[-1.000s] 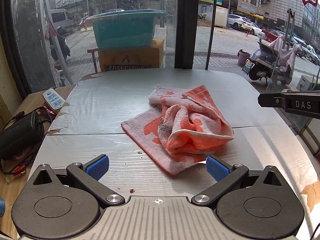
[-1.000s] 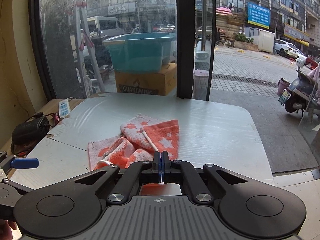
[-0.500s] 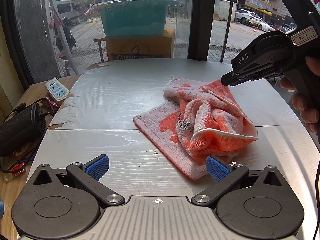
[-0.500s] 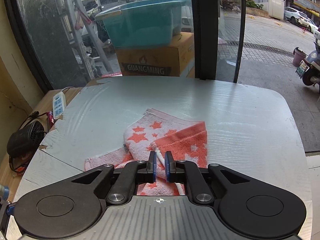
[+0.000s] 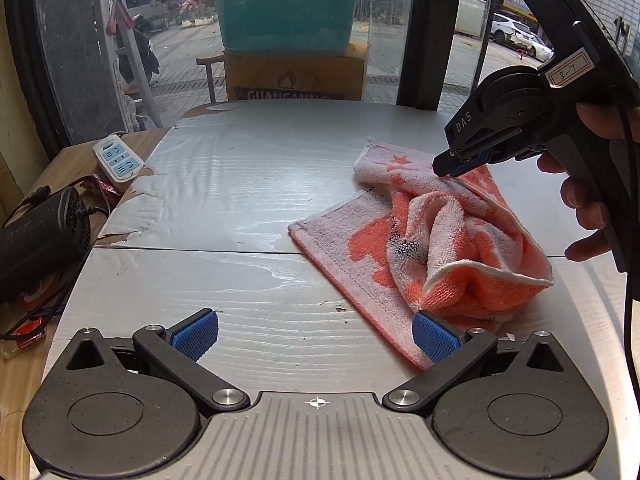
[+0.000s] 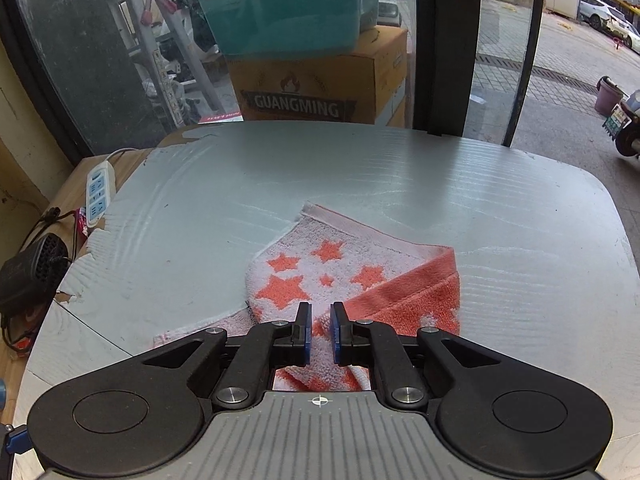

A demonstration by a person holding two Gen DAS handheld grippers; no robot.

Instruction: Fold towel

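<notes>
A crumpled orange and white towel with stars (image 5: 436,236) lies bunched on the grey table (image 5: 240,200); it also shows in the right wrist view (image 6: 340,268). My left gripper (image 5: 316,334) is wide open and empty, low over the table at the towel's near edge, its right pad (image 5: 434,338) beside the cloth. My right gripper (image 6: 320,334) hangs over the towel's far part with its jaws a narrow gap apart and nothing between them; from the left wrist view its tip (image 5: 450,166) is just above the cloth.
A white power strip (image 5: 118,158) and a black adapter (image 5: 36,236) lie on the wooden ledge at the left. A cardboard box (image 6: 320,84) with a teal tub (image 6: 288,8) stands behind the window. The table edge curves at the right (image 6: 616,216).
My right gripper has moved forward and down over the towel and its jaws have parted from shut to a narrow gap. The left gripper has shifted left, staying open.
</notes>
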